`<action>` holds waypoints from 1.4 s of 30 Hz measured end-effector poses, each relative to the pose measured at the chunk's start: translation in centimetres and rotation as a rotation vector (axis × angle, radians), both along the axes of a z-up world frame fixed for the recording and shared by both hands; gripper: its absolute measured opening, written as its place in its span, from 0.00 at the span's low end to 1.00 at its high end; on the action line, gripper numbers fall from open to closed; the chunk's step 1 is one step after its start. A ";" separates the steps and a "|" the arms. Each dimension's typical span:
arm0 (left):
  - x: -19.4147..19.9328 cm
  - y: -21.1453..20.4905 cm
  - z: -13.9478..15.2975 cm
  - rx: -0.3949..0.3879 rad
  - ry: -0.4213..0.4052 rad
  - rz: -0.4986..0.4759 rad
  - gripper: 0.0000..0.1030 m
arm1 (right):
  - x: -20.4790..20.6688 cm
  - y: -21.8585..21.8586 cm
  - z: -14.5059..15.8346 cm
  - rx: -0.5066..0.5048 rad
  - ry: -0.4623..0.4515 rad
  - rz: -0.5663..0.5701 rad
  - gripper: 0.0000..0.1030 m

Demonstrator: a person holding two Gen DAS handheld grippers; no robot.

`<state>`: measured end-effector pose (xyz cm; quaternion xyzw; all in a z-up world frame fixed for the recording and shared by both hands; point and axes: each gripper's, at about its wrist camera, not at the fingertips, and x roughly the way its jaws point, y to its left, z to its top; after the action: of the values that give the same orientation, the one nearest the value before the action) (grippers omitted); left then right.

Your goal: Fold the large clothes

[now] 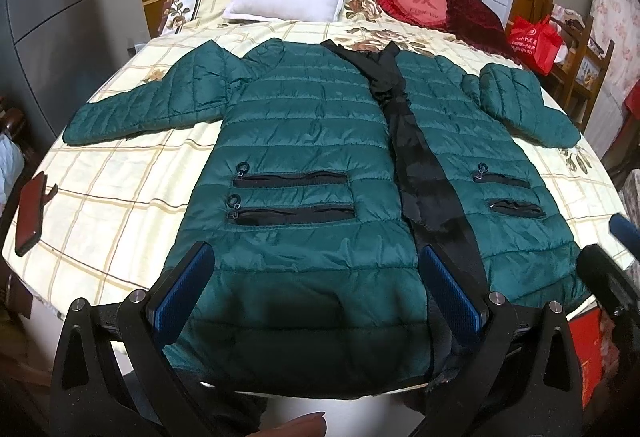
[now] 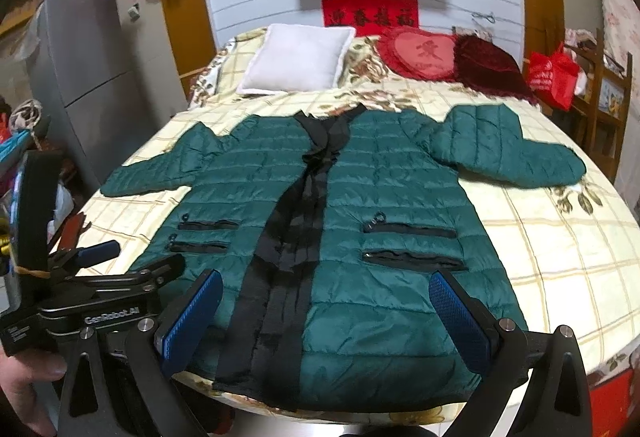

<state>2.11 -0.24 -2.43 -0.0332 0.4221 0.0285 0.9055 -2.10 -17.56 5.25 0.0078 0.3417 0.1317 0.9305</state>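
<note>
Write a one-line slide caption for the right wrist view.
Open right gripper above the hem of a green padded coat spread flat on a bed.

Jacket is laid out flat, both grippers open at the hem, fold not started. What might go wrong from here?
1. The green jacket looks slick and puffy; a shallow pinch at the hem may slip out.
2. Its front lies open along the black placket, so one panel could lift alone and fold unevenly.
3. The hem overhangs the bed edge, so the jacket might slide off. The red phone lies near that edge too.
</note>
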 end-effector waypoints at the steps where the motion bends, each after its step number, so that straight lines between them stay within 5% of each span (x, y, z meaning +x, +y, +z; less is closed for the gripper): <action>1: 0.0 0.0 0.0 0.001 -0.001 0.001 1.00 | -0.2 0.1 0.3 -0.009 -0.020 -0.001 0.99; 11: -0.5 -0.2 0.4 0.017 -0.031 -0.014 1.00 | -0.7 1.5 1.0 -0.115 -0.101 0.008 0.99; 29: 1.3 -0.5 -1.4 0.035 0.015 -0.018 1.00 | 1.7 -1.2 -1.1 -0.005 -0.031 -0.067 0.99; 42: 6.4 0.6 -2.8 0.039 0.019 0.011 1.00 | 7.0 -1.5 -2.4 0.013 -0.029 -0.126 0.99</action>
<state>8.49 0.34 -5.22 -0.0176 0.4300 0.0419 0.9017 4.94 -19.09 2.85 0.0334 0.3259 0.0755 0.9418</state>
